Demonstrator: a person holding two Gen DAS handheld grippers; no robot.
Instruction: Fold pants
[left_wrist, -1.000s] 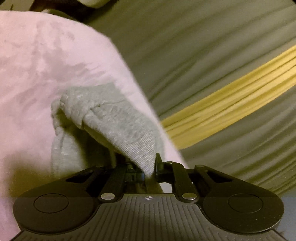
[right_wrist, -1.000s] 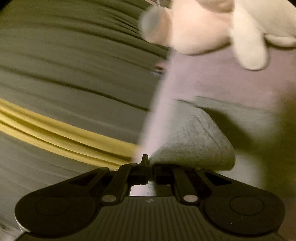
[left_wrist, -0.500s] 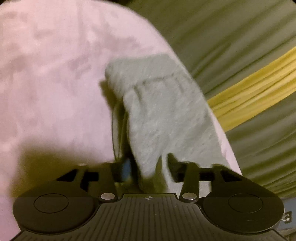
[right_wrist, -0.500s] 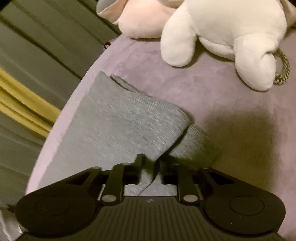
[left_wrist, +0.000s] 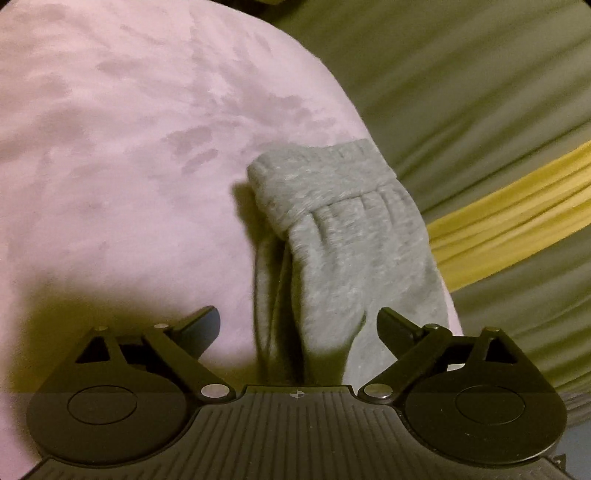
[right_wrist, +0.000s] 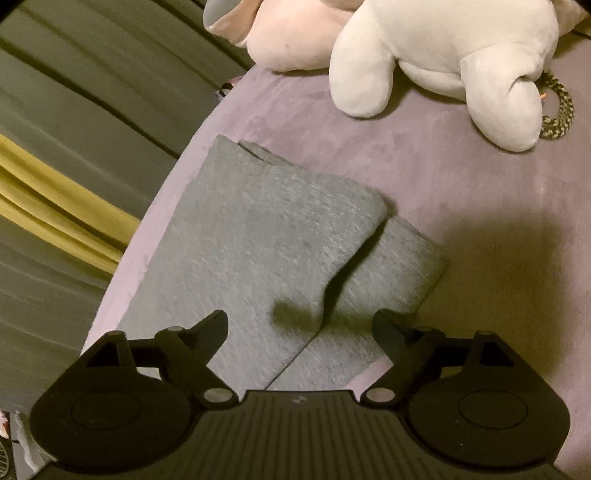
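Grey sweatpants lie folded on a pink velvety surface, close to its right edge, with the ribbed waistband at the far end. My left gripper is open and empty, just above the near end of the pants. In the right wrist view the same pants lie in overlapping folded layers near the surface's left edge. My right gripper is open and empty over their near end.
A white plush toy and a pink one lie at the far end of the surface, with a braided cord beside them. Olive bedding with a yellow stripe lies beyond the edge.
Both grippers were shut on the grey fabric a second ago. They laid it down on the pink surface, opened, and now sit back from it with the folded pants resting flat.
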